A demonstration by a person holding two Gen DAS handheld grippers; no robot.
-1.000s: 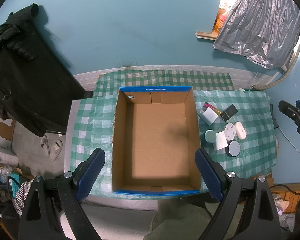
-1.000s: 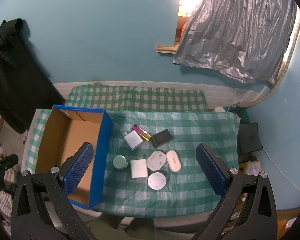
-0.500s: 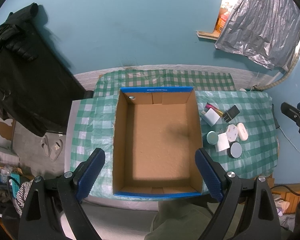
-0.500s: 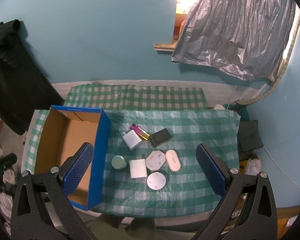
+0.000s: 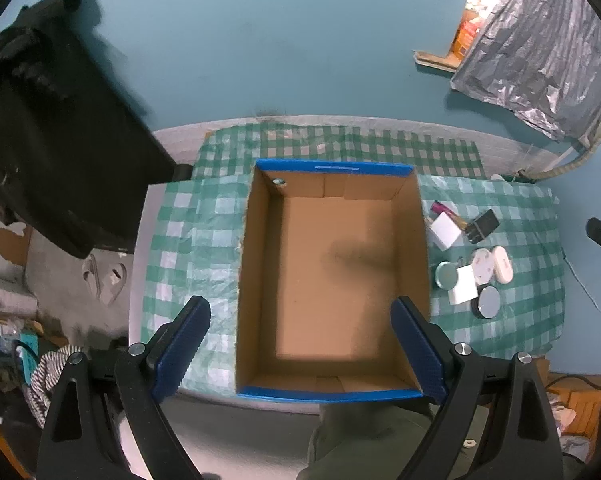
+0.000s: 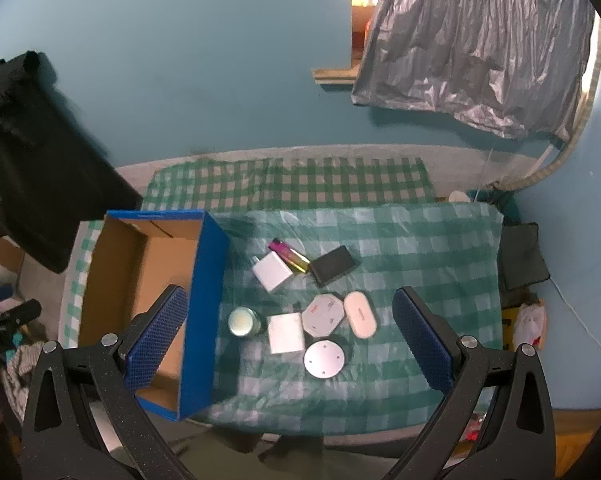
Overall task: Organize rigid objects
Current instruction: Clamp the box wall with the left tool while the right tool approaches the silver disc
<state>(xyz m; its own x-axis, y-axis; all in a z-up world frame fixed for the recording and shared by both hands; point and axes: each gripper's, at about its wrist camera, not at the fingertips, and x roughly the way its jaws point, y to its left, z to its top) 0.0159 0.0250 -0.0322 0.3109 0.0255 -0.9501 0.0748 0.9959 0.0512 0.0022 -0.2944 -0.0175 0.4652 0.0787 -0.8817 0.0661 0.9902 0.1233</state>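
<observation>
Two grippers are hovering, fingers spread and holding nothing, above a checked tabletop [image 6: 420, 248] carrying a box and small objects.

The left gripper [image 5: 300, 344] is hanging over the open cardboard box [image 5: 332, 272], which is sitting at the tabletop's nine o'clock side with nothing visible on its floor. The right gripper [image 6: 290, 336] is poised over a cluster just right of the box: a round teal tin [image 6: 242, 321] nearest the box wall, a white square block [image 6: 285, 333], a white charger [image 6: 271, 270] at twelve o'clock, a purple-and-yellow lighter [image 6: 288, 255], a grey disc [image 6: 324, 359] at six o'clock, a white hexagonal piece [image 6: 323, 315], a black case [image 6: 334, 265], and a white oval case [image 6: 360, 314] at three o'clock.
</observation>
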